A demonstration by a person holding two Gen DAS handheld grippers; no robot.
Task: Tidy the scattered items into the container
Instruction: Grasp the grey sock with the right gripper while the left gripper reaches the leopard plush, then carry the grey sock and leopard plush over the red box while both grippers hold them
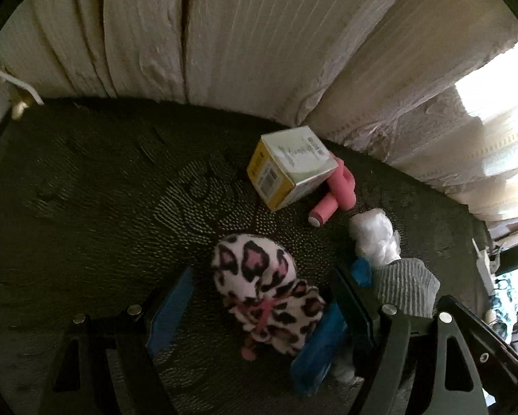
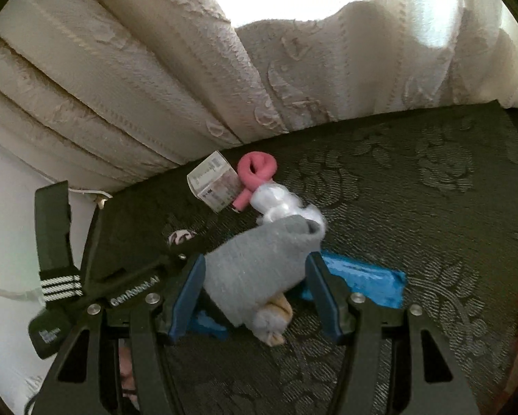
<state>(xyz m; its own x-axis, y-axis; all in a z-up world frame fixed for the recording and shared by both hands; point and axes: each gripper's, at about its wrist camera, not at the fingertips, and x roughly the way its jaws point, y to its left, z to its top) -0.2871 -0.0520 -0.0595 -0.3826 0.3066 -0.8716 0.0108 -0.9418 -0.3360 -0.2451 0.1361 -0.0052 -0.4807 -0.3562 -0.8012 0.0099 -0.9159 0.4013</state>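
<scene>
A pink and black leopard-print fleece bundle point(image 1: 262, 290) lies on the dark patterned cloth between the open fingers of my left gripper point(image 1: 262, 287), which straddles it without touching. A rolled grey sock bundle point(image 2: 259, 269) lies between the open fingers of my right gripper point(image 2: 255, 269); it also shows in the left wrist view point(image 1: 405, 285). A white and yellow box point(image 1: 288, 167) leans beside a pink foam roller point(image 1: 335, 190). A white crumpled plastic wad point(image 1: 374, 237) lies near them. A blue packet point(image 2: 362, 276) lies under the sock.
Cream curtains point(image 1: 224, 34) hang along the far edge of the dark cloth surface point(image 1: 103, 173). The left gripper's body point(image 2: 120, 276) sits close to the right gripper's left side. A white cord point(image 1: 13, 83) runs at the far left corner. No container is in view.
</scene>
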